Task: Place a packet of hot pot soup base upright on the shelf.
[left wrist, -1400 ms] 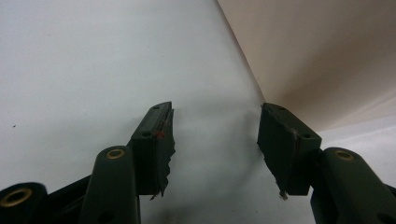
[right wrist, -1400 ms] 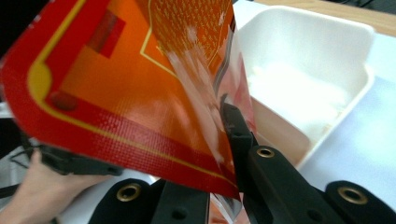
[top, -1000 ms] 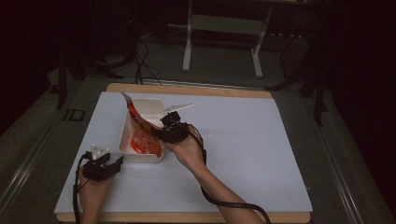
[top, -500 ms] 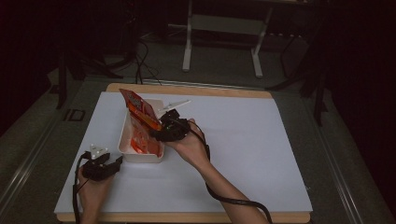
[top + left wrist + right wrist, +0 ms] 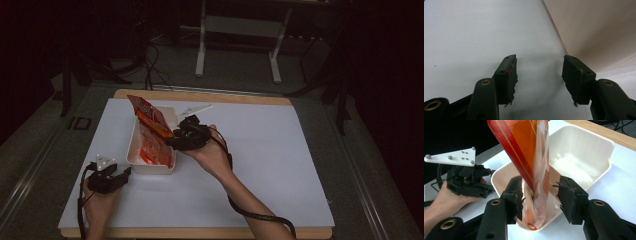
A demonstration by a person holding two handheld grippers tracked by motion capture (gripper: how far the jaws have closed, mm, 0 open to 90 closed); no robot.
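Right gripper (image 5: 176,136): it is at the right long edge of the white rectangular plastic tray (image 5: 134,145). Its jaws have just been opening. In the right gripper view (image 5: 539,197) the pads stand apart on both sides of the packet; the left pad is very near to it, and I cannot tell if it touches, but the right pad is clear of it.
Red and orange plastic packet with a clear lower part (image 5: 531,165): it stands tilted between the jaws, the lower end inside the tray (image 5: 584,150) at its near wall, the top leaning away over the tray. In the high view the packet (image 5: 150,117) lies slanted across the tray's right edge.
Left gripper (image 5: 120,175): it rests low on the white table sheet (image 5: 280,150), just beside the near end of the tray. Its jaws are released and nothing is between them (image 5: 539,75).
Tray content: more orange and red packets lie inside, blurred.
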